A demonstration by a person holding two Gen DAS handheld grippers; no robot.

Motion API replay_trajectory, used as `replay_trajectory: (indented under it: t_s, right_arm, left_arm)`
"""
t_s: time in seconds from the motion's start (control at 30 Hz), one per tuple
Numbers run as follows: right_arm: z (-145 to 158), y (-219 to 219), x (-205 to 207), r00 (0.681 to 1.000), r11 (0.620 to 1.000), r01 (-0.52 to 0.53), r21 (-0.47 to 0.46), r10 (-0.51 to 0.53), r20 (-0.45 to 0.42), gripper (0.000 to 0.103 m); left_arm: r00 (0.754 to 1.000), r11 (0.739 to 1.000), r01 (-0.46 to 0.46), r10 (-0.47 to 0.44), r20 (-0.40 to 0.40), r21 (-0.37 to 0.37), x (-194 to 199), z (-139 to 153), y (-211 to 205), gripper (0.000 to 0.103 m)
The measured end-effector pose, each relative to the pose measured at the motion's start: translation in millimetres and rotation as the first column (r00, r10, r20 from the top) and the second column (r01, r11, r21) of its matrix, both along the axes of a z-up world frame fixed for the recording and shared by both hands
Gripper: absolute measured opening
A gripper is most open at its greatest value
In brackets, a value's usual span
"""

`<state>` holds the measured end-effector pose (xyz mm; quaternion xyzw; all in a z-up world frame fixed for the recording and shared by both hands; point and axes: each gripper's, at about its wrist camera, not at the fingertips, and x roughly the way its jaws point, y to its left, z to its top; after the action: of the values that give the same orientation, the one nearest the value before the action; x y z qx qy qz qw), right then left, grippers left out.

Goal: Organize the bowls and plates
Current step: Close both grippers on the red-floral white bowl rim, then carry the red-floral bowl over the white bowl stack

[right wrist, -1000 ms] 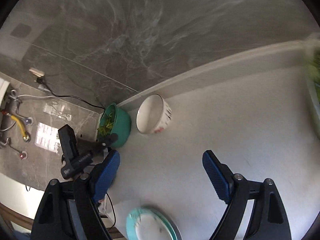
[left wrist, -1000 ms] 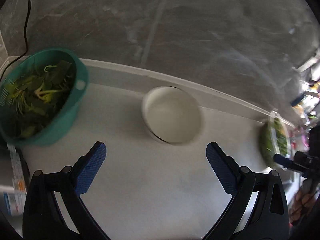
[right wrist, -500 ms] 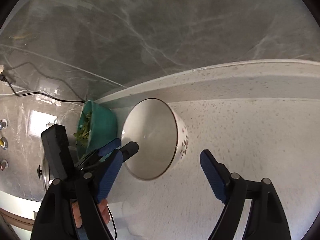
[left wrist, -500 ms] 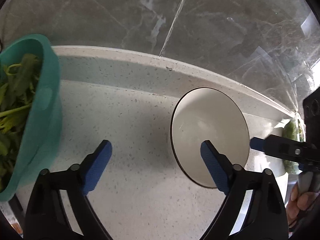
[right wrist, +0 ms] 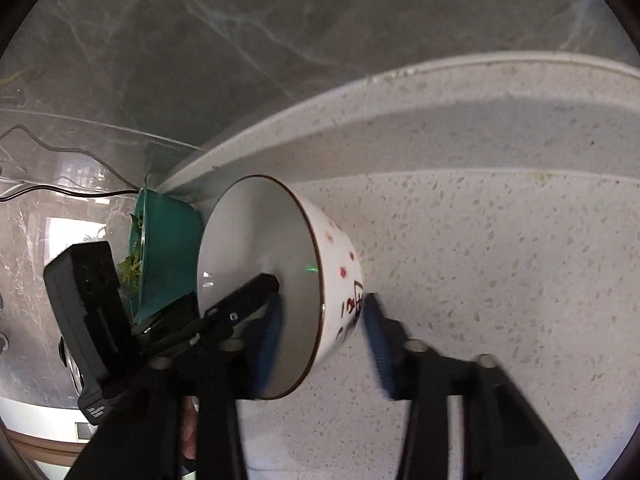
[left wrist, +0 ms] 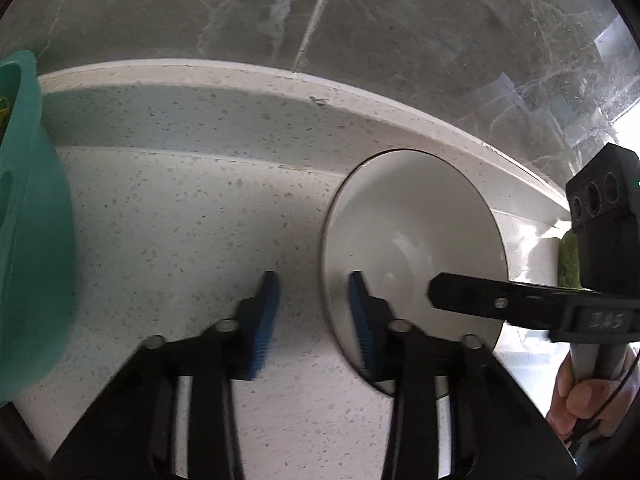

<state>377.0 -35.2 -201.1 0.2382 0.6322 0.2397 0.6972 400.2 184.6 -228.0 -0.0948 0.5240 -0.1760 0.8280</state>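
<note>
I have both claws at one white bowl (left wrist: 416,216) that stands on the speckled bench (left wrist: 180,220), close to the raised lip under the grey marble wall (left wrist: 400,40). In the left wrist view the bowl sits at about three o'clock from centre. My left claw (left wrist: 314,312) straddles the bowl's near-left rim, one blue pad outside on the bench side and the other inside the bowl; its jaws are closing, and a gap to the rim shows, so it has nothing clamped. The teal colander (left wrist: 28,220) with greens stands at nine o'clock, well apart from the bowl.

In the right wrist view the bowl (right wrist: 260,248) shows red marks and dark writing on its outer wall. My right claw (right wrist: 320,328) straddles that wall, its jaws closing too; the pads are blurred, so I think they are not pressing yet. The left claw reaches into the bowl from eight o'clock, and the colander (right wrist: 168,248) lies just behind the bowl at nine o'clock.
</note>
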Motion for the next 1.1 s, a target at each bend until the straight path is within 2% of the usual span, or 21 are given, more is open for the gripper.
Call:
replay_trajectory:
  t_s: [0.03,0.3,0.57,0.8,1.1]
  right_arm:
    - [-2,0,1,1.0,1.0,0.003,-0.003,-0.003,-0.001,0.03]
    - [0,13,2,1.0,1.0,-0.001,-0.019,0.001,0.008,0.029]
    - [12,9,-13,1.0,1.0,0.002,-0.027,-0.001,0.022,0.029]
    - [34,0,-36,0.999,0.999,0.017,-0.027,-0.016,0.048,0.029]
    - [71,-37,-95,0.994,0.998,0.056,-0.024,-0.053,0.094,0.029]
  left_arm:
    - [1.0,1.0,0.007,-0.007,0.004,0.01,1,2,1,0.015]
    - [1.0,1.0,0.018,-0.018,-0.002,0.024,1,8,-3,0.014]
    - [1.0,1.0,0.025,-0.025,0.0,0.016,-17,19,-10,0.014]
    - [0.998,0.998,0.065,-0.065,0.022,0.011,-52,40,-28,0.013]
    - [0.988,0.99,0.14,-0.14,0.06,-0.01,-115,73,-56,0.013]
